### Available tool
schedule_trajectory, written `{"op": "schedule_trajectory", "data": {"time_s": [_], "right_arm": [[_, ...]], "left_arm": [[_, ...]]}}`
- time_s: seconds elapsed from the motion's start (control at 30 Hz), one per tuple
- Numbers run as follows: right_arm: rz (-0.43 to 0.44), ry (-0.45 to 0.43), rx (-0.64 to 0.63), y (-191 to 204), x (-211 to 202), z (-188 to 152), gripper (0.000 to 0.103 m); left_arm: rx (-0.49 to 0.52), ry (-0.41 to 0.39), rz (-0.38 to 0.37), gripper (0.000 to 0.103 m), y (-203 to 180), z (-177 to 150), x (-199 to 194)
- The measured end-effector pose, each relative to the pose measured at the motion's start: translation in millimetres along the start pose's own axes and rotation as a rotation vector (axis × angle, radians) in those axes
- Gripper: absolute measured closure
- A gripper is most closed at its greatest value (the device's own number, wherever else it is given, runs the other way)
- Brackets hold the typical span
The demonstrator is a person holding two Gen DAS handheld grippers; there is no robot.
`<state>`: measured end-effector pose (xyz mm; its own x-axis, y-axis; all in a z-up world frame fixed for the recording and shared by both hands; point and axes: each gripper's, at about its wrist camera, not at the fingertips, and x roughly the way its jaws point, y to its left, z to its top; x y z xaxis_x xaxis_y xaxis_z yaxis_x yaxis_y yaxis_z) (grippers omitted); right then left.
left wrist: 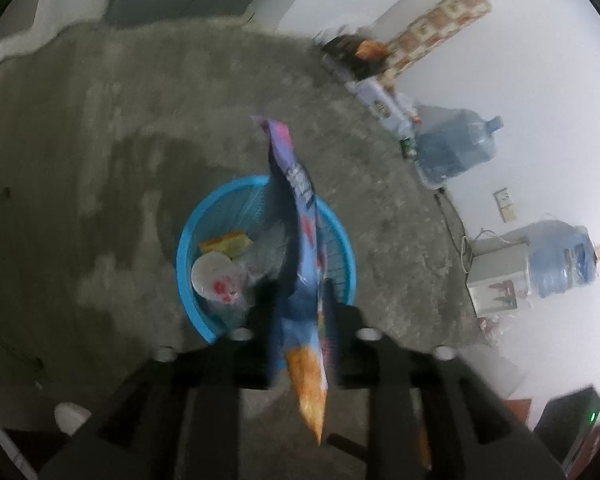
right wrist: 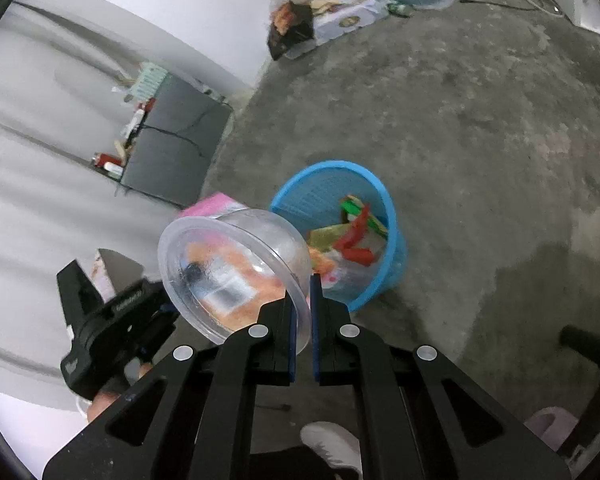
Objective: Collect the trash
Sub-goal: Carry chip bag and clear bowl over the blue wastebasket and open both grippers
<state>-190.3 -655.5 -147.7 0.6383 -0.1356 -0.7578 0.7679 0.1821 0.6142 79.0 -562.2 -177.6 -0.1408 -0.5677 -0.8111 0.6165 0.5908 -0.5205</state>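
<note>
Snack bag (left wrist: 300,248) between left claw (left wrist: 296,292), above basket (left wrist: 188,240)

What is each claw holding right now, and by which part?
Right claw: clear plastic bowl, pinched by its rim. Left claw: open around the snack bag, near its lower end, above the blue basket.

Both claws are matte black with triangular cutouts and round silver screws. The right claw (right wrist: 303,300) has blue-edged pads. The person wears white shoes (right wrist: 334,446).
</note>
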Motion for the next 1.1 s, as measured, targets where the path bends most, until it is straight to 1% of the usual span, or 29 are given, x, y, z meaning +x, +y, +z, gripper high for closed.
{"op": "schedule_trajectory", "data": {"time_s": [0.03, 0.13, 0.17, 0.27, 0.33, 0.43, 0.53, 0.57, 0.6, 0.63, 0.67, 0.7, 0.73, 0.77, 0.8, 0.87, 0.93, 1.0, 1.1], "right_arm": [[0.001, 0.01, 0.007, -1.7, 3.3, -0.6, 0.099], [-0.018, 0.021, 0.004, -1.9, 8.8, -3.0, 0.099], [-0.022, 0.023, 0.005, -2.7, 10.8, -3.1, 0.099], [-0.038, 0.033, 0.007, -2.6, 15.9, -3.4, 0.099], [-0.047, 0.037, 0.005, -1.3, 20.8, -1.6, 0.099], [-0.064, 0.046, 0.0, 5.2, 32.7, 4.6, 0.098], [-0.081, 0.055, -0.003, 13.3, 51.4, 15.4, 0.097], [-0.093, 0.053, -0.004, 16.4, 58.1, 20.5, 0.094], [-0.126, 0.053, -0.009, 20.0, 68.5, 27.2, 0.092], [-0.141, 0.054, -0.011, 21.1, 74.2, 30.5, 0.089], [-0.17, 0.062, -0.017, 22.1, 87.2, 36.8, 0.078], [-0.197, 0.072, -0.022, 21.2, 96.2, 39.3, 0.059], [-0.225, 0.079, -0.023, 19.4, 103.5, 40.8, 0.052], [-0.271, 0.097, -0.018, 14.9, 113.7, 41.3, 0.049], [-0.3, 0.121, -0.01, 9.7, 121.8, 40.3, 0.049], [-0.316, 0.15, 0.014, 2.2, 127.8, 35.8, 0.049], [-0.314, 0.153, 0.008, -1.1, 125.1, 29.1, 0.049], [-0.323, 0.151, -0.018, -0.6, 119.7, 23.0, 0.049], [-0.323, 0.148, -0.053, 5.2, 107.4, 17.7, 0.049]], "left_arm": [[-0.012, 0.003, -0.005, 0.075, 3.5, 2.0, 4.0], [-0.001, -0.008, 0.025, 0.069, 6.7, 1.4, 2.5], [-0.002, -0.009, 0.029, 0.069, 6.8, 1.2, 0.7], [-0.014, -0.023, -0.002, 0.068, 5.4, -1.1, -18.9], [0.001, -0.043, -0.015, 0.066, 1.3, -1.2, -38.5], [0.034, -0.087, -0.034, 0.056, -8.1, -5.8, -76.3], [0.12, -0.131, -0.012, 0.046, -21.0, -14.3, -119.2], [0.161, -0.159, -0.011, 0.041, -25.5, -19.6, -140.1], [0.182, -0.178, -0.012, 0.037, -27.3, -23.0, -152.9], [0.204, -0.206, -0.007, 0.032, -29.1, -28.2, -172.2], [0.217, -0.225, -0.004, 0.029, -29.6, -33.0, -189.3], [0.22, -0.24, -0.007, 0.027, -28.3, -37.8, -203.5], [0.22, -0.252, -0.016, 0.024, -25.4, -42.6, -215.6], [0.224, -0.262, -0.026, 0.022, -22.0, -48.4, -229.6], [0.225, -0.269, -0.029, 0.021, -18.2, -52.7, -238.7], [0.227, -0.298, -0.026, 0.019, -5.4, -66.3, -262.8], [0.227, -0.326, -0.01, 0.018, 8.2, -77.0, -280.1], [0.211, -0.36, 0.025, 0.017, 28.4, -88.7, -297.6], [0.182, -0.375, 0.042, 0.016, 52.7, -101.7, -314.5]]}}
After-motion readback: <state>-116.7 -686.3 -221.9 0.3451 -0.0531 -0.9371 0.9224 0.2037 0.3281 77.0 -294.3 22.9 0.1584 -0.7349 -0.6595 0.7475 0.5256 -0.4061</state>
